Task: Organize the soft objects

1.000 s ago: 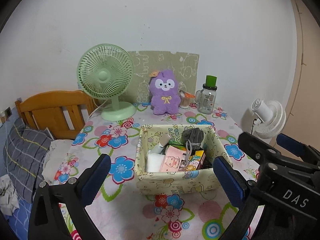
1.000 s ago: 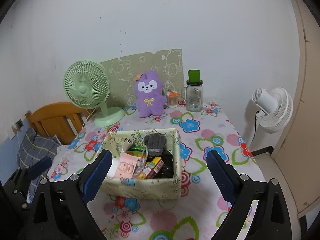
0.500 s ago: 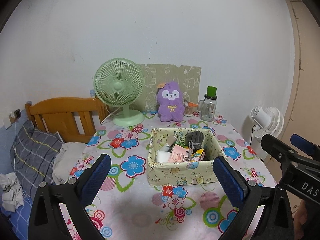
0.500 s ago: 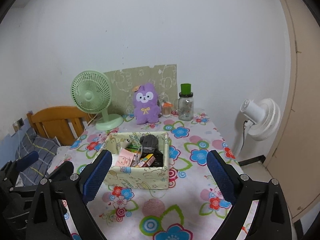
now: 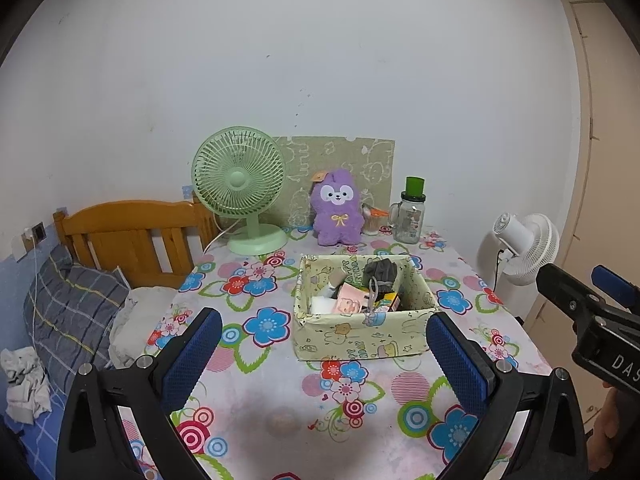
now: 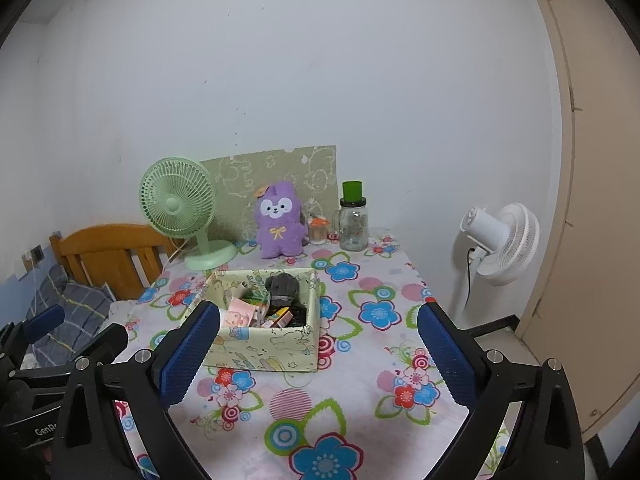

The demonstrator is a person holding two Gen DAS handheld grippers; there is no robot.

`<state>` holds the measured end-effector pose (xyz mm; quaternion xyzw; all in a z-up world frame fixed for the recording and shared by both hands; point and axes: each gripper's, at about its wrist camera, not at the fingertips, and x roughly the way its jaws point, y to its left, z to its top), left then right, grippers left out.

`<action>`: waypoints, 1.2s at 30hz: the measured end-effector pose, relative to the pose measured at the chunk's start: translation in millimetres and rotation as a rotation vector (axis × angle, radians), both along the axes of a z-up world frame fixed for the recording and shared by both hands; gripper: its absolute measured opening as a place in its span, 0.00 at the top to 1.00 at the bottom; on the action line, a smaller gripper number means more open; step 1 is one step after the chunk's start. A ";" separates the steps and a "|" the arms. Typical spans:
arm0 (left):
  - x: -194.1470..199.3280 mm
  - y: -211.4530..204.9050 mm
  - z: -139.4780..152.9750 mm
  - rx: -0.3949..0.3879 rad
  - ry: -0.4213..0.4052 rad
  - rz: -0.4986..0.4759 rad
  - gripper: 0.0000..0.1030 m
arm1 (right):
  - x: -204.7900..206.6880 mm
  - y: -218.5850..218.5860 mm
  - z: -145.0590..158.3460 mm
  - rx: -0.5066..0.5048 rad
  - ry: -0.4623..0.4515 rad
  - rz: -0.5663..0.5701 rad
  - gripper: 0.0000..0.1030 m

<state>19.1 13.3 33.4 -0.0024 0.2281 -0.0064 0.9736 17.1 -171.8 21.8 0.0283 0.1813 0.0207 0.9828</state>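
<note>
The left gripper (image 5: 322, 354) and the right gripper (image 6: 318, 356) both hover above the near end of the flower-patterned desk (image 5: 360, 416), each with its blue-padded fingers (image 5: 192, 354) spread wide and holding nothing. Ahead of both, between the fingertips, sits the pale yellow fabric storage box (image 5: 360, 336) with a dark grey knitted glove (image 5: 382, 274) and small packets inside. Farther beyond it, the fluffy purple plush bunny (image 5: 337, 210) stands upright by the wall, between a mint-green desk fan (image 5: 240, 184) and a green-lidded glass jar (image 5: 410, 216).
</note>
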 end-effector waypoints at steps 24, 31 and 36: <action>-4.8 1.7 5.7 -0.010 -0.021 -0.001 0.00 | -2.7 0.3 1.5 0.007 -0.008 0.003 0.00; -4.6 1.7 5.9 -0.012 -0.022 0.000 0.00 | -2.9 0.6 1.4 0.006 -0.009 0.003 0.00; -5.1 2.0 5.9 -0.012 -0.022 -0.001 0.00 | -2.5 0.0 2.4 0.007 -0.008 0.006 0.00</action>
